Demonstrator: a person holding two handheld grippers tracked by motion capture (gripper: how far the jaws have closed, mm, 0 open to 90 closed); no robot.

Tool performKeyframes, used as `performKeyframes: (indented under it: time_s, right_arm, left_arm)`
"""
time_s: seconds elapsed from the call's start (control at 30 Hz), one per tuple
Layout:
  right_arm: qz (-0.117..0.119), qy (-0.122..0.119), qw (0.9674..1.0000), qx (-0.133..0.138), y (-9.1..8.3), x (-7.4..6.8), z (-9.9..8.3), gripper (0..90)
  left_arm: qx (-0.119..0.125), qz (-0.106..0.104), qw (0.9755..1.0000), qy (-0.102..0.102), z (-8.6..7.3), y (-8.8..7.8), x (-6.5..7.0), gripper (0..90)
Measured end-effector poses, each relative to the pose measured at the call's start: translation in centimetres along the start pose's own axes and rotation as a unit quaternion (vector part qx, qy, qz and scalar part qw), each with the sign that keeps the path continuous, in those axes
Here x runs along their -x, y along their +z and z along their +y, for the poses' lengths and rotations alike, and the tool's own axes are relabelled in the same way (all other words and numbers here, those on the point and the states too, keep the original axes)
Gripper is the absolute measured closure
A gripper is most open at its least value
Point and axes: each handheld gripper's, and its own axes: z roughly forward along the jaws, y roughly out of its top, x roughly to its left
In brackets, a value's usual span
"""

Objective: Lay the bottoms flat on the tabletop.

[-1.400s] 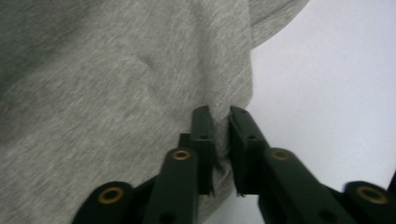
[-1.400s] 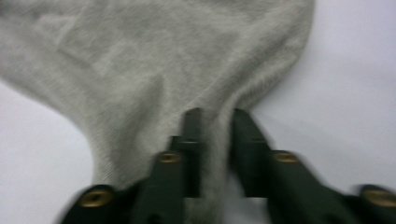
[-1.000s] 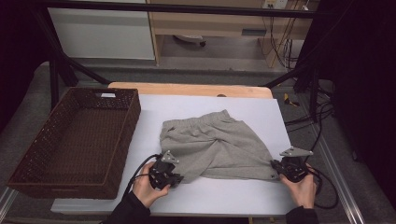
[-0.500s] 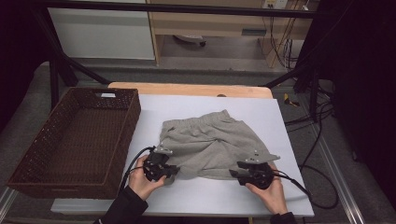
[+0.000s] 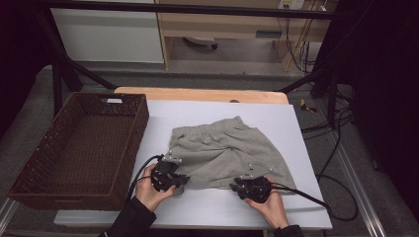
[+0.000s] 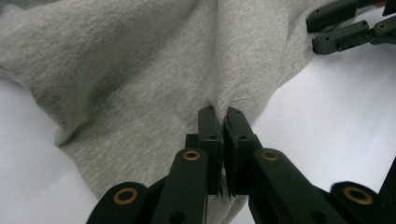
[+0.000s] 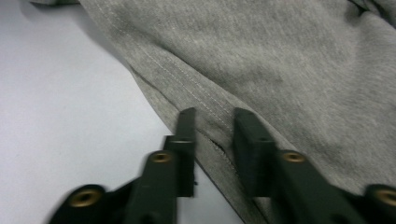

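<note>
Because soft and limp: grey shorts point(image 5: 225, 155), spread on white table point(image 5: 296, 128) right of wicker basket point(image 5: 74, 148), sagging wherever unsupported.
Left gripper point(image 6: 219, 116): clamped on near hem fold.
Right gripper point(image 7: 215, 122): jaws just closing, straddling stitched hem, not pinching.
Hold: doubled hem.

my high view looks down over the table point(image 5: 217, 113); both gripper views sit close, sharing the grey shorts point(image 5: 225, 153) mid-frame.

The shorts point(image 5: 225, 153) lie on the surface point(image 5: 296, 133), right of the basket point(image 5: 74, 148) at its left edge. The left tool point(image 5: 182, 178) and right tool point(image 5: 236, 186) sit at the shorts' near edge, left and right.
</note>
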Motion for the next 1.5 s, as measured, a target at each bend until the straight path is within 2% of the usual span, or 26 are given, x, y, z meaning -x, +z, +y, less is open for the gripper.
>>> performKeyframes:
  time_s: [0.07, 0.2, 0.3, 0.37, 0.4, 0.5, 0.57, 0.6, 0.67, 0.7, 0.77, 0.83, 0.97, 1.0, 1.1, 1.2, 1.27, 1.33, 1.4, 1.47, 1.5]
  right_arm:
    - [0.000, 0.000, 1.0000, -0.002, -0.1, 0.1, 0.0, 87.7]
    - [0.026, 0.010, 0.9995, -0.017, -0.7, 0.4, 0.2, 90.0]
    - [0.050, 0.012, 0.9984, -0.022, -2.7, 0.5, 0.2, 90.0]
    - [0.053, 0.015, 0.9983, -0.020, -4.3, 0.9, 0.2, 90.0]
    - [0.058, 0.019, 0.9977, -0.029, -4.8, 1.1, 0.0, 90.0]
    - [0.059, 0.023, 0.9973, -0.035, -4.9, 1.4, -0.9, 87.6]
    - [0.057, 0.030, 0.9976, -0.023, -4.9, 1.7, -1.3, 76.0]
    - [0.048, 0.040, 0.9980, -0.009, -5.2, 2.0, -1.4, 68.4]
    - [0.012, 0.050, 0.9985, 0.016, -6.0, 2.9, -1.5, 60.2]
    - [-0.010, 0.060, 0.9978, 0.026, -6.5, 3.5, -1.7, 57.4]
    - [-0.050, 0.084, 0.9947, 0.032, -7.2, 5.0, -2.4, 53.4]
    - [-0.089, 0.105, 0.9900, 0.030, -7.7, 6.2, -3.4, 49.6]
    - [-0.131, 0.133, 0.9823, 0.019, -8.1, 8.3, -5.4, 41.2]
    - [-0.142, 0.138, 0.9801, 0.013, -8.1, 8.6, -5.7, 38.3]
    - [-0.153, 0.145, 0.9775, 0.001, -8.1, 9.3, -6.4, 37.3]
    - [-0.149, 0.155, 0.9766, -0.009, -8.1, 9.6, -7.0, 42.3]
    - [-0.139, 0.152, 0.9784, -0.016, -8.0, 9.7, -7.3, 46.1]
    - [-0.132, 0.153, 0.9793, -0.011, -8.0, 9.5, -7.3, 54.3]
    - [-0.122, 0.152, 0.9807, -0.012, -8.0, 9.4, -7.1, 65.3]
    - [-0.112, 0.154, 0.9816, -0.016, -8.0, 9.1, -7.0, 77.0]
    - [-0.105, 0.154, 0.9822, -0.020, -8.0, 9.1, -6.9, 82.9]
  left_arm:
    - [0.000, 0.001, 1.0000, -0.001, 0.0, -0.1, 0.0, 86.7]
    - [-0.002, -0.004, 1.0000, 0.001, -0.1, -0.4, 0.0, 86.8]
    - [-0.020, -0.029, 0.9994, 0.003, -0.2, -0.7, 0.5, 86.6]
    - [-0.030, -0.043, 0.9985, 0.015, -0.3, -0.6, 1.3, 86.3]
    - [-0.038, -0.048, 0.9979, 0.021, -0.4, -0.4, 1.7, 85.7]
    - [-0.049, -0.047, 0.9968, 0.042, -0.4, 0.3, 2.7, 79.8]
    - [-0.042, -0.047, 0.9971, 0.042, -0.4, 0.4, 2.8, 70.5]
    - [-0.034, -0.042, 0.9976, 0.043, -0.4, 0.3, 2.7, 64.9]
    - [-0.025, -0.026, 0.9984, 0.043, -0.6, -0.1, 2.2, 59.1]
    - [-0.019, -0.022, 0.9989, 0.035, -0.7, -0.2, 1.9, 56.4]
    - [-0.013, -0.011, 0.9995, 0.026, -1.2, -0.2, 1.1, 50.4]
    - [-0.013, -0.002, 0.9998, 0.013, -1.6, 0.0, 0.4, 49.6]
    - [-0.010, 0.007, 0.9999, 0.001, -1.9, 0.8, -0.1, 47.6]
    - [-0.014, 0.007, 0.9999, 0.003, -1.9, 1.1, -0.1, 47.5]
    - [-0.012, 0.010, 0.9997, 0.019, -2.0, 1.8, 0.6, 46.8]
    - [-0.014, 0.009, 0.9994, 0.028, -2.1, 1.9, 1.1, 46.2]
    - [-0.021, 0.011, 0.9993, 0.029, -2.1, 1.9, 1.6, 49.0]
    - [-0.032, -0.005, 0.9992, 0.024, -2.2, 1.9, 1.9, 59.4]
    - [-0.034, 0.006, 0.9989, 0.031, -2.3, 1.9, 2.1, 64.7]
    - [-0.036, 0.021, 0.9983, 0.041, -2.3, 1.9, 2.3, 77.9]
    - [-0.035, 0.025, 0.9981, 0.044, -2.4, 1.9, 2.3, 80.9]
